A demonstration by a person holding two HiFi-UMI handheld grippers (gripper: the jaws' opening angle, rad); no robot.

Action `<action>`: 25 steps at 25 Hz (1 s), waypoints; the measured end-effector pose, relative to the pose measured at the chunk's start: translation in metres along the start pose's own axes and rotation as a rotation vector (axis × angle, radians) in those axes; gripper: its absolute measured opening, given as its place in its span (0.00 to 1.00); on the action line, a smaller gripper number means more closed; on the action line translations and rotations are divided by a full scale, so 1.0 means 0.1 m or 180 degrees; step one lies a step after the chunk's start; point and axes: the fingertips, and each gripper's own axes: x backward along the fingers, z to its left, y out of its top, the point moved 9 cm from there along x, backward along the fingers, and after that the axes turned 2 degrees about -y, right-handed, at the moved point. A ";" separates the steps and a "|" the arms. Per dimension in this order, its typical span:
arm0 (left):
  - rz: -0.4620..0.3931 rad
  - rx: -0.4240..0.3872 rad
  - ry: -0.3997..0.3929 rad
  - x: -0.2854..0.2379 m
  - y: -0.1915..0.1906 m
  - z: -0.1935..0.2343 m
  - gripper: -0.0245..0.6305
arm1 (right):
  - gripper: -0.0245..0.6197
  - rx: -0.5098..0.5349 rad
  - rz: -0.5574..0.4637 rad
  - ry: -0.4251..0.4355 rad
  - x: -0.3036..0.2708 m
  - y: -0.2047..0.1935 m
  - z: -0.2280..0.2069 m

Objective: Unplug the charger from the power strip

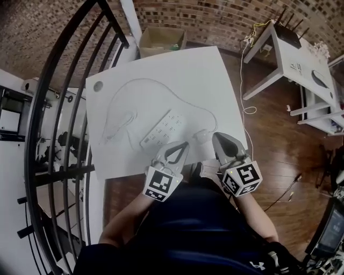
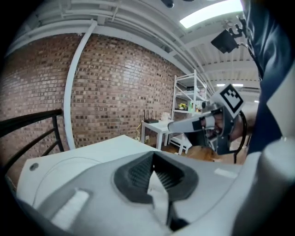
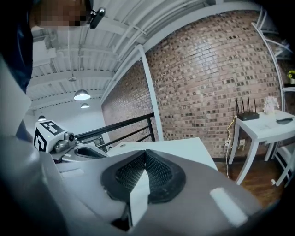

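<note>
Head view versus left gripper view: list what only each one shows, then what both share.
Only the head view: the power strip and a cardboard box. Only the left gripper view: a ceiling light, and the left gripper shut on nothing. Both: the right gripper, the white table, the brick wall and the side table with the router.

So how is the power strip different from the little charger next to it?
The power strip is a long bar with rows of sockets; the charger is a small squarish block. The power strip lies slantwise near the middle of the table; the charger lies to its right, apart from it and nearer the right tongs. Both are white and lie flat on the table.
</note>
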 end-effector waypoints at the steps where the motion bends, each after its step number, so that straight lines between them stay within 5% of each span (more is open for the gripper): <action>1: -0.0056 -0.0015 -0.0003 0.00 0.02 0.00 0.05 | 0.05 0.0026 -0.0054 -0.0004 0.02 0.03 0.01; 11: -0.0482 0.0116 0.0030 -0.06 0.21 0.02 0.06 | 0.05 0.0186 -0.0336 -0.0075 0.16 0.16 0.00; 13: -0.0520 0.0076 -0.0001 -0.09 0.23 -0.02 0.17 | 0.05 0.0207 -0.0369 -0.0081 0.18 0.17 -0.01; 25: -0.0056 0.0149 -0.0162 -0.37 0.07 -0.19 0.36 | 0.05 0.0215 -0.0386 0.0096 0.21 0.20 -0.16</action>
